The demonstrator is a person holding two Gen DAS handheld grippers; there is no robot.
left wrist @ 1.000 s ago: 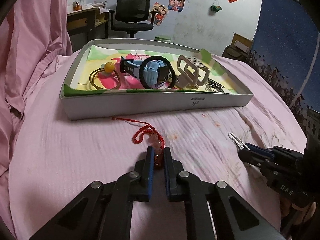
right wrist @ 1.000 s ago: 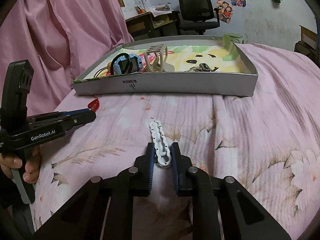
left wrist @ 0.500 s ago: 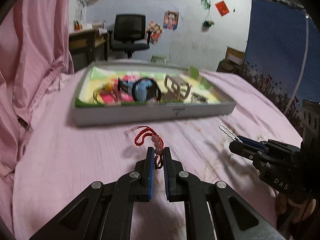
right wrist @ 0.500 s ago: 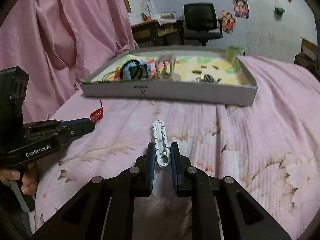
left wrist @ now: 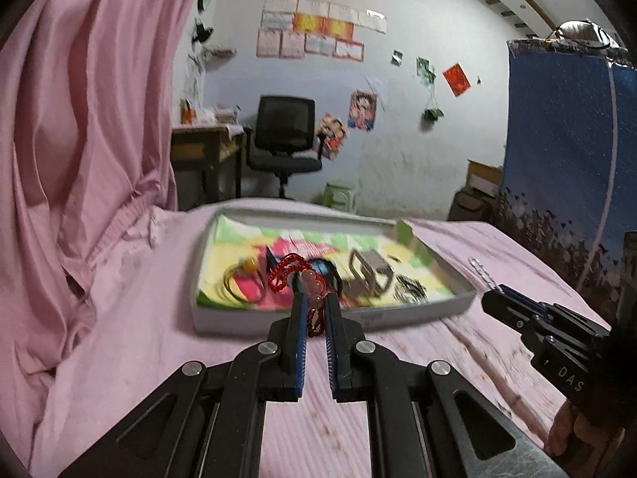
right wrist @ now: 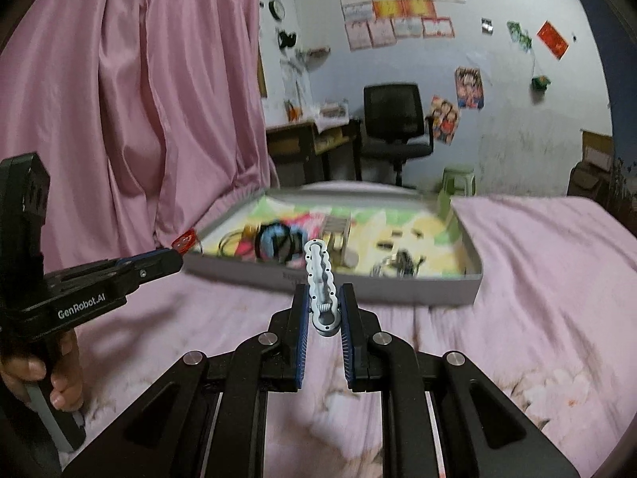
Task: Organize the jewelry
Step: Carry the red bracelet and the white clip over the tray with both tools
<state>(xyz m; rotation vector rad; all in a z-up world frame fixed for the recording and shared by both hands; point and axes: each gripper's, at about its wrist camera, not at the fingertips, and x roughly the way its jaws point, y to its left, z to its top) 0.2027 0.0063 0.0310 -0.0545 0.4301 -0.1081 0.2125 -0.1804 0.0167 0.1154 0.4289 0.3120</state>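
Left gripper (left wrist: pixel 314 304): jaws clamped on the red bead bracelet (left wrist: pixel 296 277). Pink beads sit right at the fingertips, the red cord loop sticks up and to the left, and a short red tail hangs between the jaws. The bracelet is off the bed, held in the air in front of the tray's near wall.

Right gripper (right wrist: pixel 324 304): jaws clamped on the spring end of a white hair clip (right wrist: pixel 320 283). The clip points up and forward, wavy arms closed together, its tip overlapping the tray in that view. It is also clear of the bed.

The tray (left wrist: pixel 398 314) is a shallow grey box with a colourful liner, resting on the pink bedsheet (left wrist: pixel 139 338). Inside, left to right: a hair tie with a yellow bead (left wrist: pixel 245 279), a blue watch (left wrist: pixel 324 273) partly hidden behind the bracelet, a beige claw clip (left wrist: pixel 368 275), and a small dark tangled item (left wrist: pixel 410 290) too blurred to identify.

In the left wrist view the right gripper comes in from the right edge, near the tray's right corner. Both views are motion-blurred.
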